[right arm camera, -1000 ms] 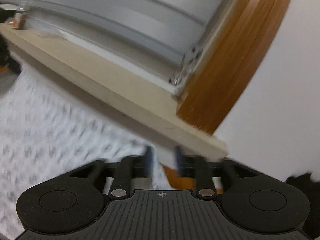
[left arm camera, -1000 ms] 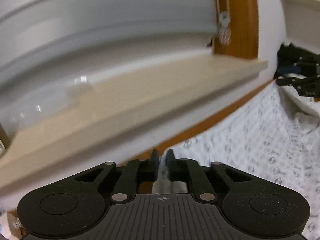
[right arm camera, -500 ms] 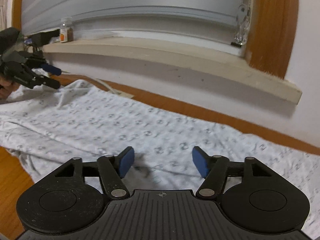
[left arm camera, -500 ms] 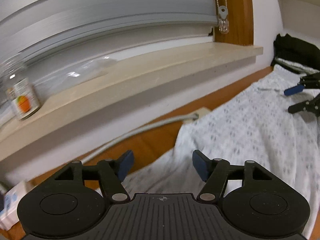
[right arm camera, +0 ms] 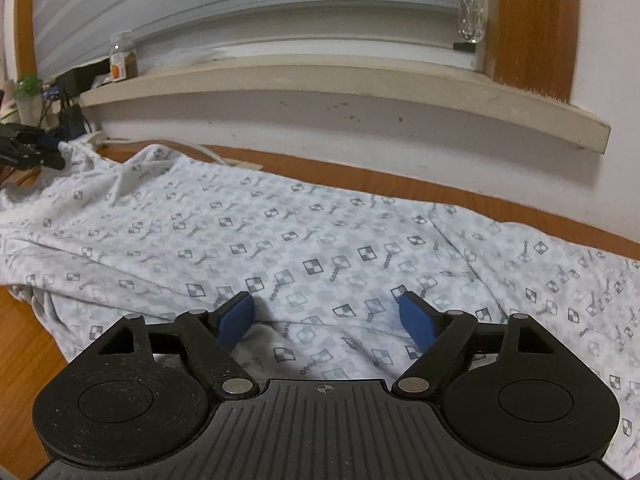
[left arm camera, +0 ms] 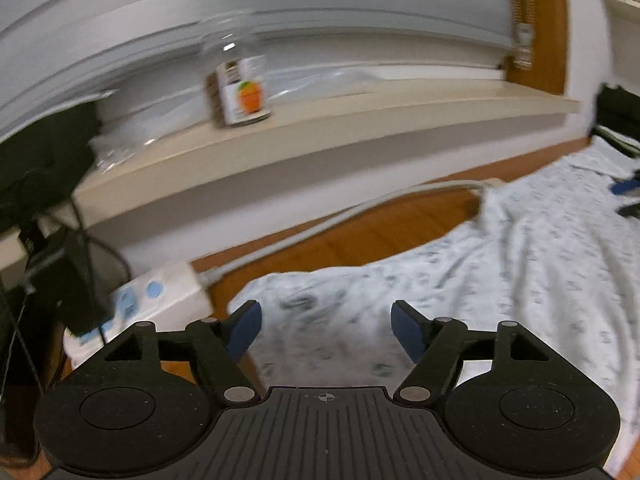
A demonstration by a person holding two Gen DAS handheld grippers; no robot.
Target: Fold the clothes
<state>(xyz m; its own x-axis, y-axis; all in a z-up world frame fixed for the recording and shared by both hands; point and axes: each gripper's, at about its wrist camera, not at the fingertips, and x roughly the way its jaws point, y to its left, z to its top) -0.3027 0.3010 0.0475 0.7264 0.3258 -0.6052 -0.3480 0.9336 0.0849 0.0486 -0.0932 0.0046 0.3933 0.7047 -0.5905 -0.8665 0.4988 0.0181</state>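
- Power strip (left arm camera: 160,296): white, at the left end of the desk (left arm camera: 380,232), against the wall; a pale cable runs from it along the back edge.
- Left tongs (left arm camera: 326,324): blue pads apart and opening, nothing pinched; they hover over the garment's left end.
- Jar (left arm camera: 240,92): clear, orange-fruit label, upright on the windowsill (left arm camera: 360,120); looks nearly empty, contents blurred, cannot tell.
- Garment (right arm camera: 280,232): pale printed cloth with a small check-and-square motif, spread nearly flat lengthwise along the wooden desk, close to the back edge; left end rumpled, a seam showing toward the right.
- Handling, judged: light, soft, limp; it will sag and drag unless lifted at two points. A pinch on a hem edge or corner should hold; a mid-panel pinch would likely gather several layers.
- Right tongs (right arm camera: 326,318): pads apart and opening, low over the cloth near the front edge, gripping nothing.
- Blind-cord pull (right arm camera: 470,4): clear, hanging at the window's right side.
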